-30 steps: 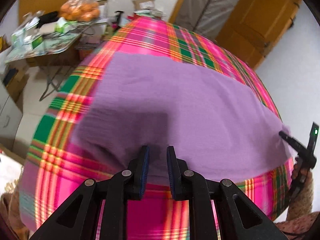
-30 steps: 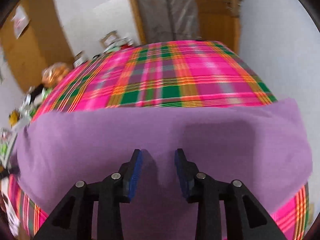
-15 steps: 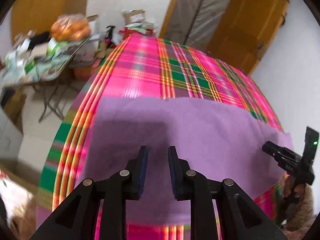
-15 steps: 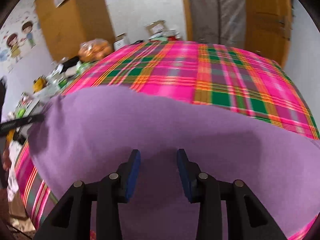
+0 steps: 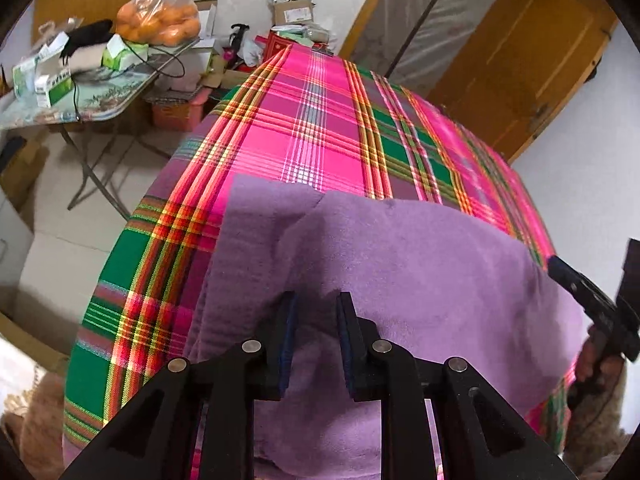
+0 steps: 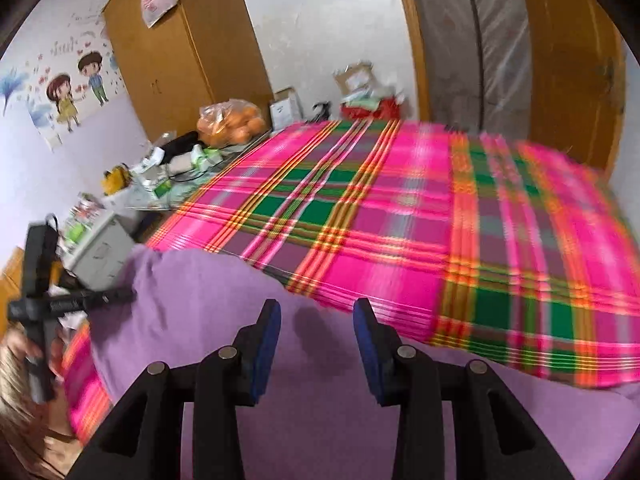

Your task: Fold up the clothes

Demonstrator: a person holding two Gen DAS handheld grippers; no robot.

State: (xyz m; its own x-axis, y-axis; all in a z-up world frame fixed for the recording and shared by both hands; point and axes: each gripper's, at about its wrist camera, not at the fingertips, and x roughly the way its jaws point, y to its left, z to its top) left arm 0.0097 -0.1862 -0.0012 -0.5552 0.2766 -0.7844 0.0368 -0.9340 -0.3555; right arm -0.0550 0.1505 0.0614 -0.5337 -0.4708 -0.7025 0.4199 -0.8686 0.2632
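A purple fleece cloth [image 5: 420, 260] lies on the near part of a pink, green and orange plaid bedspread [image 5: 320, 128]. Near its left end one layer overlaps another. My left gripper [image 5: 316, 312] hovers over that end, jaws a narrow gap apart, with purple cloth showing through the gap. In the right wrist view the cloth [image 6: 208, 300] fills the bottom, and my right gripper [image 6: 316, 320] stands open above it, casting a shadow on the fabric. Each gripper shows in the other's view: the right gripper [image 5: 554, 262] at the cloth's right edge, the left gripper [image 6: 128, 293] at its left corner.
A folding table [image 5: 100, 100] left of the bed carries a bag of oranges [image 5: 160, 12] and small boxes. More boxes stand at the bed's far end. A wooden door [image 5: 520, 52] and a wrapped mattress are behind, a wardrobe [image 6: 180, 60] at left. Bare floor [image 5: 60, 184] lies beside the bed.
Both cameras have tipped up and swung, so more bedspread shows beyond the cloth. The cloth now reaches under both grippers, and an overlapping layer appears at its left end. The jaw gaps look unchanged.
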